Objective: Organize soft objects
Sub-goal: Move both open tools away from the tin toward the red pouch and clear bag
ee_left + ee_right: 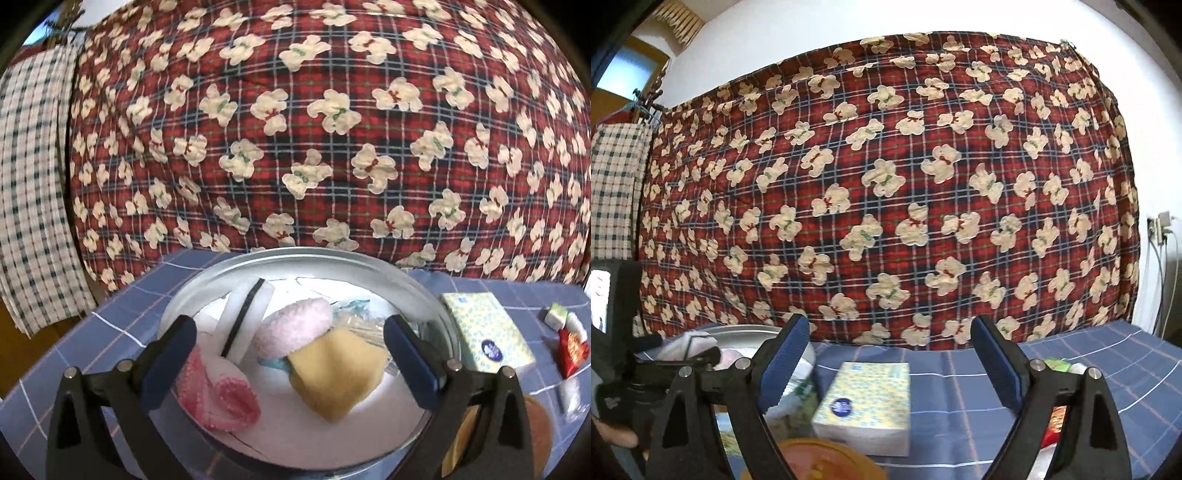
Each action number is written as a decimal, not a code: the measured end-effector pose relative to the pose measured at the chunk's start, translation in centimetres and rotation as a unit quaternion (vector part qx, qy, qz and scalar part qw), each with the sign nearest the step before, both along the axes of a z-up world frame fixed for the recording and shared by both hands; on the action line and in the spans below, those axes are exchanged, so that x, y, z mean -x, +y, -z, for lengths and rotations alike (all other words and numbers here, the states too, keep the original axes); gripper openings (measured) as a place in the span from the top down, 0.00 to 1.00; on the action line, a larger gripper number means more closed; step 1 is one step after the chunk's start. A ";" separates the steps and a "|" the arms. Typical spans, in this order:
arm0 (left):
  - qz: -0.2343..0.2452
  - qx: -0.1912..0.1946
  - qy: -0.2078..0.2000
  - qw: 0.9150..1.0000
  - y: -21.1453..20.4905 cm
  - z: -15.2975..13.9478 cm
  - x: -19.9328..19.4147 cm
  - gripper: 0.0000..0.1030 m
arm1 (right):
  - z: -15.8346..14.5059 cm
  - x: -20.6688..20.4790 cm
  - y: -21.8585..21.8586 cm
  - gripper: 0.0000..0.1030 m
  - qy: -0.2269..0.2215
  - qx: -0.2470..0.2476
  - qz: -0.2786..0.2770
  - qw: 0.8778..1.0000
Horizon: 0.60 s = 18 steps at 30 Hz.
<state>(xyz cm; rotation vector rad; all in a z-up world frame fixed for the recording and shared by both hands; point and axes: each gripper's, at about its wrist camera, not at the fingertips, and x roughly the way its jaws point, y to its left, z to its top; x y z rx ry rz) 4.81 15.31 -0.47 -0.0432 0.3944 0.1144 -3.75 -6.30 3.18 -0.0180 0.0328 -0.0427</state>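
Left gripper (290, 345) gapes over the basin (413, 288); right gripper (890, 363) wide, apparently empty.

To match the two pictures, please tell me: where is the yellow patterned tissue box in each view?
Left wrist view: the yellow patterned tissue box lies at lower right, beside the round metal basin.
Right wrist view: it lies at lower centre, between the fingers of the open right gripper.
Shared landmark: the red plaid blanket with cream bears behind the table.
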 end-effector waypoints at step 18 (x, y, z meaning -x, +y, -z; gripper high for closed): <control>0.023 -0.022 0.006 0.999 -2.9 0.7 2.1 0.00 | 0.8 0.3 -6.2 0.12 0.035 0.005 0.025 0.999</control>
